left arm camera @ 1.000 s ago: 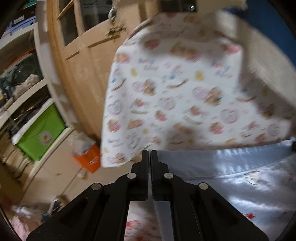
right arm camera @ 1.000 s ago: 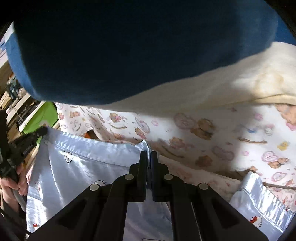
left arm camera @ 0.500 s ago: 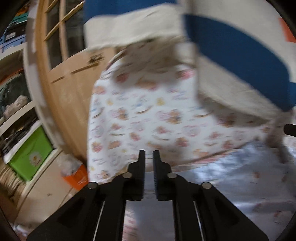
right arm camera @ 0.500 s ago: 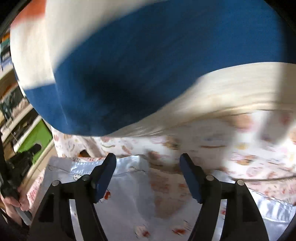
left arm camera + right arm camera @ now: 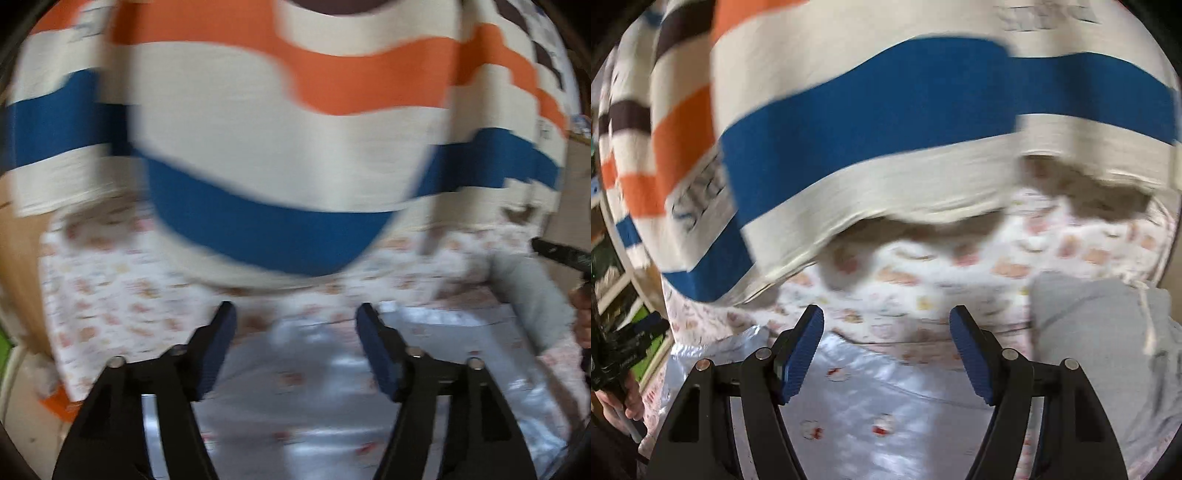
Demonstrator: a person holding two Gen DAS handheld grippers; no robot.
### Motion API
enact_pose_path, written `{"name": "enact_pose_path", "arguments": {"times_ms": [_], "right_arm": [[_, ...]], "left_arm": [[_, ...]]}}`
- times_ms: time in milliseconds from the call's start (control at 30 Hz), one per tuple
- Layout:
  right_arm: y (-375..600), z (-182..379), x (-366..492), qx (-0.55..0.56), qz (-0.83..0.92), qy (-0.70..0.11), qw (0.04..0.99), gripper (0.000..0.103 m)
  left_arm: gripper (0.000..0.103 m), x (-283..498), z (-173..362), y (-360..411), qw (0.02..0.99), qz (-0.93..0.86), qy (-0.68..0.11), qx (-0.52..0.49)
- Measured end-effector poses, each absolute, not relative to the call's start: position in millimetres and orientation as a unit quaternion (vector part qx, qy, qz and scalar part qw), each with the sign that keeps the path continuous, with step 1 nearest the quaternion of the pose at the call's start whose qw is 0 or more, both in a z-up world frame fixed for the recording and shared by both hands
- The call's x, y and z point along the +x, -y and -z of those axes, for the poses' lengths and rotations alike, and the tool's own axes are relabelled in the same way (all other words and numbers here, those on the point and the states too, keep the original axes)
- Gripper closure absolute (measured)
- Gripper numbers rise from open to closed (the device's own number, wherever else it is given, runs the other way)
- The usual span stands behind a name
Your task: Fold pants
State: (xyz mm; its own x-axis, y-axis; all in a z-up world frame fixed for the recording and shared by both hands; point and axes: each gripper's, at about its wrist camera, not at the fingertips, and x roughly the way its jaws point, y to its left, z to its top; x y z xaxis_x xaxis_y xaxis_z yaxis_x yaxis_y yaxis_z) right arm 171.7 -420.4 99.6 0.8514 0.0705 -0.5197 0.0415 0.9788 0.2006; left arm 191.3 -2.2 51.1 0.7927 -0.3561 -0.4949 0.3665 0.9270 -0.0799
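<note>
Patterned bedding [image 5: 923,266] covered the surface, a cloth printed with small cartoon figures. Nearest each camera, at 6 o'clock, the pale blue pants [image 5: 886,398] lay flat on it, probably set down so a fold could settle. Both left tongs [image 5: 295,321] and right tongs [image 5: 886,325] stood wide apart just above them, gripping nothing. A grey garment [image 5: 1108,332] sat at 3 o'clock. Farthest, at 12, hung a striped sweater [image 5: 886,110], blurred.
</note>
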Motion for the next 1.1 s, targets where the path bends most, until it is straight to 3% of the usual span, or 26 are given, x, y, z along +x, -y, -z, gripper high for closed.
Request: {"name": "enact_pose_path", "arguments": {"times_ms": [100, 167, 200, 267, 433, 533, 833, 867, 900, 933, 967, 1100], "right_arm": [[435.3, -82.1, 176.8, 0.094, 0.032, -0.34, 0.935, 0.032], [440.0, -66.3, 181.8, 0.087, 0.049, -0.384, 0.918, 0.041], [445.4, -57.8, 184.6, 0.092, 0.052, -0.406, 0.908, 0.045], [451.4, -33.7, 192.7, 0.117, 0.034, -0.448, 0.886, 0.052], [463.3, 8.0, 208.2, 0.122, 0.041, -0.516, 0.847, 0.062], [466.3, 19.9, 223.2, 0.106, 0.071, -0.543, 0.83, 0.078], [450.4, 28.8, 249.5, 0.041, 0.13, -0.562, 0.816, 0.082], [448.3, 28.5, 249.8, 0.036, 0.131, -0.556, 0.82, 0.083], [447.0, 28.4, 250.1, 0.035, 0.127, -0.551, 0.824, 0.085], [446.3, 29.4, 251.9, 0.037, 0.123, -0.547, 0.827, 0.091], [447.5, 29.3, 251.4, 0.042, 0.121, -0.54, 0.832, 0.101], [452.5, 24.5, 250.3, 0.069, 0.109, -0.516, 0.847, 0.103]], "left_arm": [[0.035, 204.2, -48.3, 46.4, 0.928, 0.238, -0.288, 0.017], [0.037, 215.1, -38.5, 75.4, 0.915, 0.255, -0.311, 0.024], [0.048, 221.3, -31.4, 90.0, 0.906, 0.266, -0.329, 0.024], [0.059, 235.7, -16.4, 118.0, 0.888, 0.28, -0.365, 0.022], [0.059, 267.7, 11.1, 159.9, 0.878, 0.246, -0.409, 0.043], [0.059, 286.1, 20.1, 166.7, 0.874, 0.234, -0.424, 0.045], [0.06, 302.8, 33.8, 176.6, 0.87, 0.21, -0.44, 0.077], [0.074, 304.5, 36.6, 176.4, 0.869, 0.21, -0.443, 0.075], [0.095, 305.6, 38.9, 176.2, 0.867, 0.215, -0.445, 0.072], [0.103, 306.0, 40.3, 176.1, 0.865, 0.221, -0.445, 0.073], [0.103, 305.5, 40.5, 176.2, 0.867, 0.222, -0.441, 0.076], [0.103, 304.6, 34.6, 175.0, 0.877, 0.222, -0.421, 0.072]]}}
